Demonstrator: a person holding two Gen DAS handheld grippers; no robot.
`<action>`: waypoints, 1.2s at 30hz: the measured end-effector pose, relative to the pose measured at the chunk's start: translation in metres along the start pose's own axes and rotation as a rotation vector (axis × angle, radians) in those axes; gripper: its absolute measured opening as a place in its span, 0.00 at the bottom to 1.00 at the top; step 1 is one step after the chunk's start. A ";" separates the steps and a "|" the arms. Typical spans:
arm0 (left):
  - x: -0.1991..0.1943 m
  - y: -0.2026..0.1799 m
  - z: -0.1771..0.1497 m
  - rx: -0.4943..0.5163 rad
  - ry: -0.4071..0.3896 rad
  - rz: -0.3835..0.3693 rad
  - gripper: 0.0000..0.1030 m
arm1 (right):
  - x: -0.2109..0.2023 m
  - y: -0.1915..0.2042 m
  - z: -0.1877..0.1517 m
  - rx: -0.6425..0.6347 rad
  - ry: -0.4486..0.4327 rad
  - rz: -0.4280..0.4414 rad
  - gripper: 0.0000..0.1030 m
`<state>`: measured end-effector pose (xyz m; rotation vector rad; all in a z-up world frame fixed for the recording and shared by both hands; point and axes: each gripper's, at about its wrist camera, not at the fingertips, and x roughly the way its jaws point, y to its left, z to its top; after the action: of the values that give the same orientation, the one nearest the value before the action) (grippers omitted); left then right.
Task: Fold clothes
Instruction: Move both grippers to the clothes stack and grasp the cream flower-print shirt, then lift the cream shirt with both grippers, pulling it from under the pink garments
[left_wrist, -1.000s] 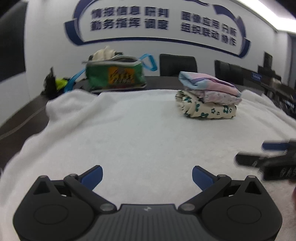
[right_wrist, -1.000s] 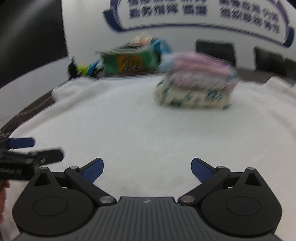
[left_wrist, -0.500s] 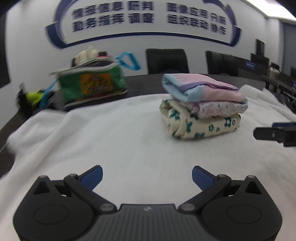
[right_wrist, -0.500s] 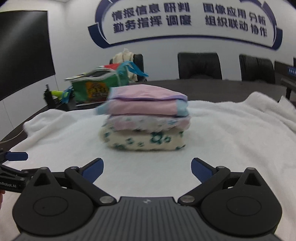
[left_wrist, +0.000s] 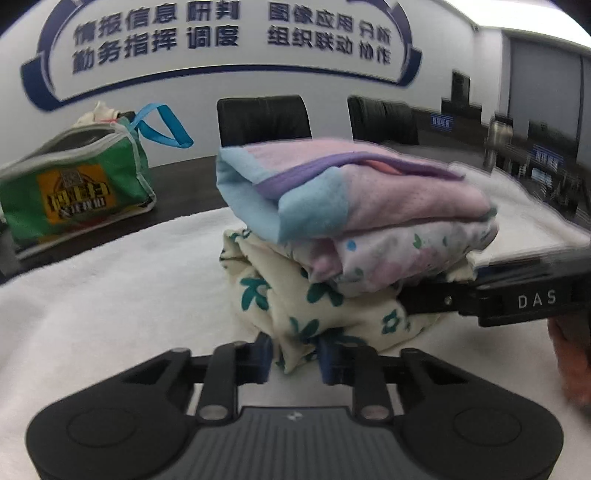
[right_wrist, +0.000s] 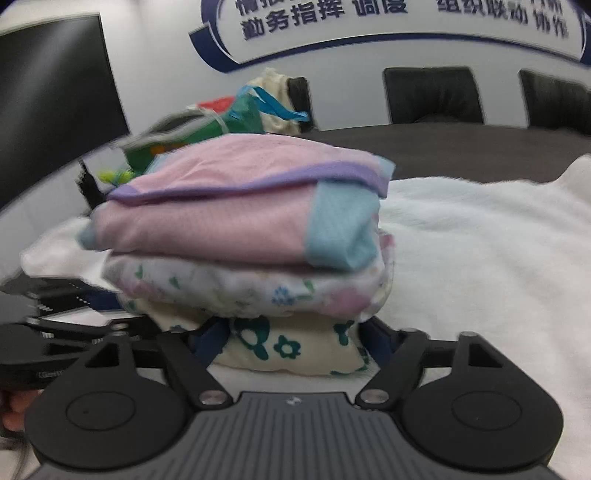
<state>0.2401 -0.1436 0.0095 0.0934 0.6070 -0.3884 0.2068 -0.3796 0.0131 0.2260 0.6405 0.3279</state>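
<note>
Fingers of your left hand-held gripper (left_wrist: 293, 356) are drawn in on the near corner of the cream floral garment (left_wrist: 314, 310), the bottom layer of the folded stack (right_wrist: 240, 236). Your right hand-held gripper (right_wrist: 291, 341) pinches that same layer from the opposite side, its fingers a little wider apart. Both grips sit low, so if you mean to shift the pile, raise both ends together and level; otherwise the pale floral piece (right_wrist: 251, 286) and the pink and blue garment (right_wrist: 236, 218) on top may slide. Stack rests on the white towel (right_wrist: 480, 258) covering the worktop. Beyond it stands the green bag (left_wrist: 74, 188).
</note>
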 end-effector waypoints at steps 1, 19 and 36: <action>-0.008 0.002 0.003 -0.025 -0.019 -0.009 0.12 | -0.007 -0.001 0.002 0.031 -0.005 0.030 0.36; -0.376 0.032 -0.085 -0.203 -0.457 -0.154 0.09 | -0.257 0.189 -0.040 -0.126 -0.196 0.472 0.25; -0.332 0.029 -0.219 -0.070 -0.145 -0.078 0.62 | -0.189 0.243 -0.181 -0.416 0.020 0.100 0.77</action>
<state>-0.1165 0.0352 0.0191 -0.0257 0.4810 -0.4444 -0.1026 -0.2052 0.0494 -0.1446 0.5679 0.5512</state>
